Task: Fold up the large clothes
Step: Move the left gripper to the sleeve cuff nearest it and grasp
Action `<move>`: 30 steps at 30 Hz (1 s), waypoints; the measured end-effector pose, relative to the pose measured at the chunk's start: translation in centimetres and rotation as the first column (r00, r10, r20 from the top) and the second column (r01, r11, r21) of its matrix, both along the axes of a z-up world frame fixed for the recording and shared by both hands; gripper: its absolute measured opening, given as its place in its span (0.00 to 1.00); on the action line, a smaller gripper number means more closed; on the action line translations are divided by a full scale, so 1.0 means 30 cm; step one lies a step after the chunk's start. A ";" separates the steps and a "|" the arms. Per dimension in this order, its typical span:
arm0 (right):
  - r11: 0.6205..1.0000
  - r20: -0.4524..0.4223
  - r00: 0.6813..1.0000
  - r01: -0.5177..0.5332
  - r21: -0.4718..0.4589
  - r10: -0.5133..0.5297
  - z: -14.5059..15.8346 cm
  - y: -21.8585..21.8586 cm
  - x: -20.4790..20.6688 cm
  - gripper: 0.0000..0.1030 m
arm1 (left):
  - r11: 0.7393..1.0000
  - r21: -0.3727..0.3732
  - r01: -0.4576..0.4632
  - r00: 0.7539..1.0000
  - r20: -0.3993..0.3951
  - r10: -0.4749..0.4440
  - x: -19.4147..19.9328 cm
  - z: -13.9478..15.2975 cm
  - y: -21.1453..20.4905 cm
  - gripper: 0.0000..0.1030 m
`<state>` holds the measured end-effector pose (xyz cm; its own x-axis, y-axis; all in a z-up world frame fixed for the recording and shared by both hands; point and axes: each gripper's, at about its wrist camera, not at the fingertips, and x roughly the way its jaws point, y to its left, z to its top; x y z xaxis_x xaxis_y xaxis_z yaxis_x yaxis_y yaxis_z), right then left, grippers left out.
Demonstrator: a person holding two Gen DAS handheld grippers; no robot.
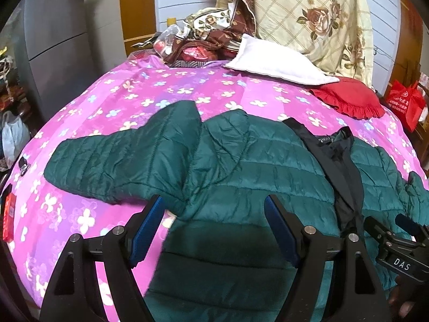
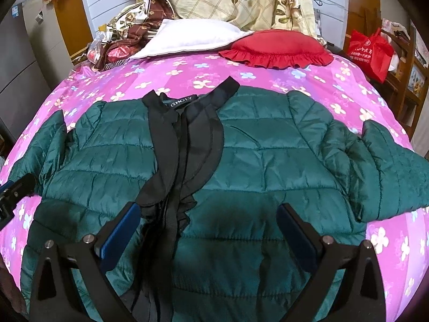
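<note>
A dark green quilted puffer jacket (image 1: 241, 166) lies spread flat, front up, on a pink flowered bed cover (image 1: 128, 91). Its black collar and placket (image 2: 185, 134) run down the middle. Its left sleeve (image 1: 112, 158) stretches out to the left, its right sleeve (image 2: 388, 166) to the right. My left gripper (image 1: 214, 209) is open above the jacket's left side near the armpit. My right gripper (image 2: 209, 214) is open above the jacket's chest, just right of the placket. The right gripper also shows at the left wrist view's right edge (image 1: 402, 238). Neither holds anything.
A white pillow (image 1: 276, 59), a red frilled cushion (image 1: 348, 99) and a heap of floral bedding (image 1: 211, 32) lie at the bed's head. A red bag (image 2: 370, 51) hangs at the right. A grey fridge (image 1: 53, 40) stands at the left.
</note>
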<state>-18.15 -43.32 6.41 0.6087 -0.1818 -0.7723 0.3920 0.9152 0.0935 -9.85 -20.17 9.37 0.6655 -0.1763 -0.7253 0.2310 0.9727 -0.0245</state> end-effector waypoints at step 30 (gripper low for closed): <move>0.998 -0.055 0.997 -0.062 -0.020 0.061 0.012 0.055 -0.008 1.00 | 0.742 -0.145 -0.655 0.754 -0.192 0.628 0.439 -0.229 0.982 0.51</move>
